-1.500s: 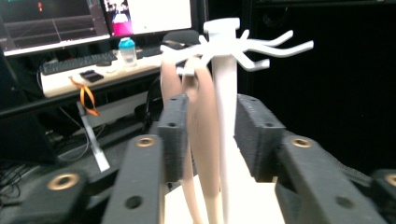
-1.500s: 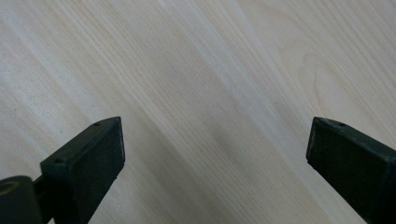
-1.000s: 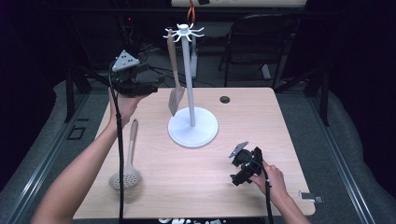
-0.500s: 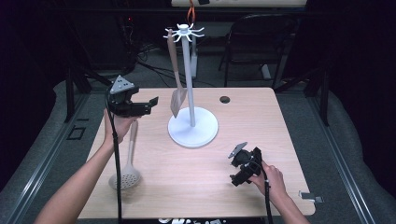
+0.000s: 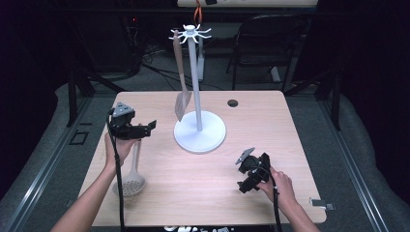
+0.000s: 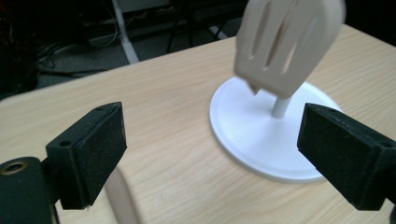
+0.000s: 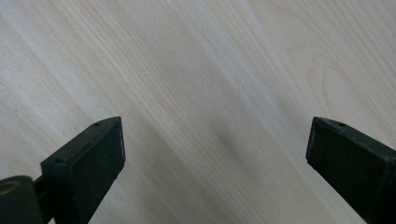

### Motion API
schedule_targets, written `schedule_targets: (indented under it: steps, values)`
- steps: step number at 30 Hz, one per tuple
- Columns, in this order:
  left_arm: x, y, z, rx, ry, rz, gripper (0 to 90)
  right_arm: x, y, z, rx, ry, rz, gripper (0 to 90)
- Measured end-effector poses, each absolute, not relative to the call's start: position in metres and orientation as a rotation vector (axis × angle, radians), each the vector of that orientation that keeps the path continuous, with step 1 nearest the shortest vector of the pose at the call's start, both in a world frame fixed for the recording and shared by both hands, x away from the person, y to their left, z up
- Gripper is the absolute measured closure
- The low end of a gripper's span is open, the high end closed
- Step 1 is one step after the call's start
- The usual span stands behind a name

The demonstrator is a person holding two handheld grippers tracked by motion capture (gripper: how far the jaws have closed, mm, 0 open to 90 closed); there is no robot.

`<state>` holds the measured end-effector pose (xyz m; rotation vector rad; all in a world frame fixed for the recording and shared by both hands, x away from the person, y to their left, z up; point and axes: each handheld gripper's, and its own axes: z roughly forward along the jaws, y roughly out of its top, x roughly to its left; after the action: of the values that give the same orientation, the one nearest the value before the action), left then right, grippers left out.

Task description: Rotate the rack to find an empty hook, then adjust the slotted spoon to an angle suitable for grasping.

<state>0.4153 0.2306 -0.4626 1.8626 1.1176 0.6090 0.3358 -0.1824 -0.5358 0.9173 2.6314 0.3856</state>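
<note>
A white utensil stand (image 5: 198,130) rises from a round base at the table's middle, with hooks at its top. A beige slotted spatula (image 5: 181,87) hangs from one hook; its blade (image 6: 285,46) hangs over the stand's base (image 6: 252,135). A beige skimmer spoon (image 5: 130,174) lies flat on the table at the left. My left gripper (image 5: 151,126) is held above the skimmer's handle, open and empty, pointing toward the stand. My right gripper (image 5: 244,186) rests low at the table's right front, open, facing bare wood (image 7: 210,93).
The wooden table (image 5: 270,121) has a small round hole (image 5: 233,103) at the back right of the stand. A chair (image 5: 270,43) and cables stand beyond the far edge. A small metal clip (image 5: 321,203) lies at the front right corner.
My left gripper has come down and toward the front from up near the spatula, and now hovers over the skimmer's handle. The spatula stays hanging. The right gripper has barely moved.
</note>
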Motion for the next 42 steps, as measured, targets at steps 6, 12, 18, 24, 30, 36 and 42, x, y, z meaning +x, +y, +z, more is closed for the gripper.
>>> schedule_targets:
  steps: [6,12,18,24,30,36,42]
  values:
    - [0.413,0.237,-0.478,1.896,1.173,0.599,2.9,0.335,-0.182,-0.535,0.918,2.626,0.380,4.2]
    - [0.409,0.244,-0.490,1.910,1.220,0.581,1.5,0.334,-0.183,-0.535,0.911,2.627,0.376,4.2]
    - [0.404,0.250,-0.498,1.928,1.266,0.599,0.2,0.334,-0.183,-0.532,0.904,2.619,0.380,4.3]
    - [0.404,0.251,-0.502,1.938,1.286,0.590,0.1,0.334,-0.182,-0.534,0.896,2.628,0.370,4.3]
    - [0.405,0.250,-0.504,1.942,1.297,0.579,0.1,0.335,-0.182,-0.535,0.905,2.624,0.377,4.3]
    - [0.405,0.250,-0.506,1.954,1.310,0.582,0.1,0.335,-0.181,-0.535,0.896,2.632,0.365,4.4]
    - [0.401,0.254,-0.507,1.933,1.349,0.629,0.3,0.336,-0.180,-0.535,0.890,2.641,0.361,4.5]
